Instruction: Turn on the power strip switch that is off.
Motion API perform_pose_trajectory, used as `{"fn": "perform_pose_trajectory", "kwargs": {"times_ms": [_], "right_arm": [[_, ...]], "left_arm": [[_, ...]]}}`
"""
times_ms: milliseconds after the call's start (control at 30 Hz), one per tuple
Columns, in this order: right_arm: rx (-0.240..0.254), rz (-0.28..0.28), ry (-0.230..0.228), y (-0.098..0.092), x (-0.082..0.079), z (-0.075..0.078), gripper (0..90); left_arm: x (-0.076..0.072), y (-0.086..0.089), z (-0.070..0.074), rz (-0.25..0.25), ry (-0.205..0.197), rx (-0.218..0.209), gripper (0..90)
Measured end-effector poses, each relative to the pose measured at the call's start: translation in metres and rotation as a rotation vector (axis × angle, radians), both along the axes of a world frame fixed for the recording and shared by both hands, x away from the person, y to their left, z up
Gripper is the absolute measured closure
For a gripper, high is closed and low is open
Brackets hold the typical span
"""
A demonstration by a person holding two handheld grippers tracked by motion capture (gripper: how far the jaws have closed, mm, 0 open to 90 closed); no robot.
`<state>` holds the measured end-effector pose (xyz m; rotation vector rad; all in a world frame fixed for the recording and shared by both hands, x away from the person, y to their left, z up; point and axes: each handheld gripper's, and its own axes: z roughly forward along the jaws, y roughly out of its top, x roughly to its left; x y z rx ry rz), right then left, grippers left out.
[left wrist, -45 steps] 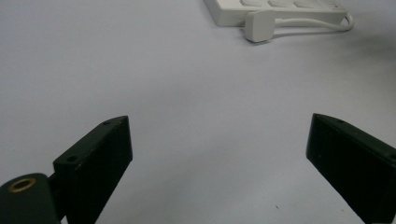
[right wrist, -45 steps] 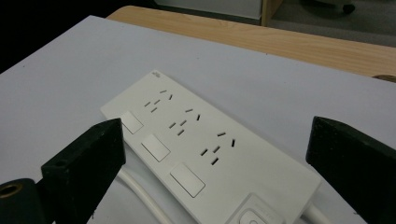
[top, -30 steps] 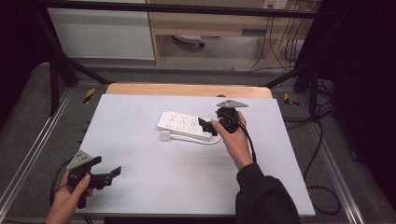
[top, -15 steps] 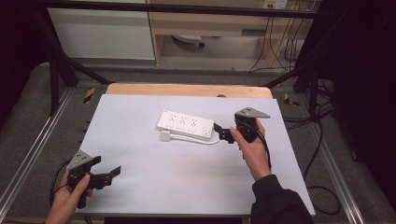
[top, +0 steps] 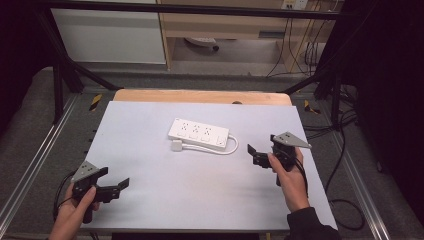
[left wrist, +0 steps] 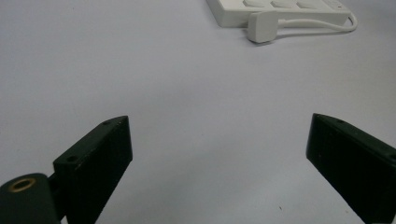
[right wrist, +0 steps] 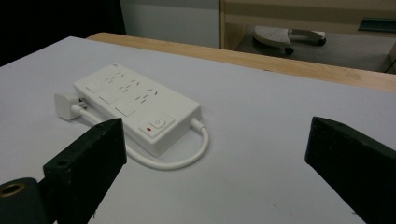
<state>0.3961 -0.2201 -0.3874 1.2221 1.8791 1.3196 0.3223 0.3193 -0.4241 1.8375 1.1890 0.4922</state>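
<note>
Back comes the right tool (top: pixel 256 155), pulled away from the power strip (top: pixel 199 134) toward the worktop's (top: pixel 150 210) right edge, jaws spread and empty. Left tool (top: pixel 114 189) waits at the near-left corner, jaws wide too. Strip lies mid-worktop, its cable (top: pixel 231 149) looped round to the plug (top: pixel 177 146) alongside. Looks like a release just finished; any re-grasp means reaching back in. Nothing blocks the way.

A pale grey-topped table (top: pixel 150 150) with a wooden far edge carries a white plastic power strip (top: pixel 198 133), its cord looped alongside.
</note>
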Motion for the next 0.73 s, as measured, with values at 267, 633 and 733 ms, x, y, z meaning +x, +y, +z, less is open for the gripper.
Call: {"fn": "perform_pose_trajectory", "kwargs": {"times_ms": [267,633,733], "right_arm": [[-0.004,-0.039,0.005,-0.025,-0.016,-0.021,5.9],[-0.029,-0.076,0.048,-0.049,-0.025,-0.047,5.6],[-0.030,-0.083,0.070,-0.052,-0.028,-0.053,5.2]], "left_arm": [[0.000,0.000,0.000,0.002,0.001,0.000,7.0],[0.000,0.000,0.000,0.001,-0.001,0.001,7.0],[0.000,0.000,0.000,0.000,-0.003,0.001,7.0]]}}
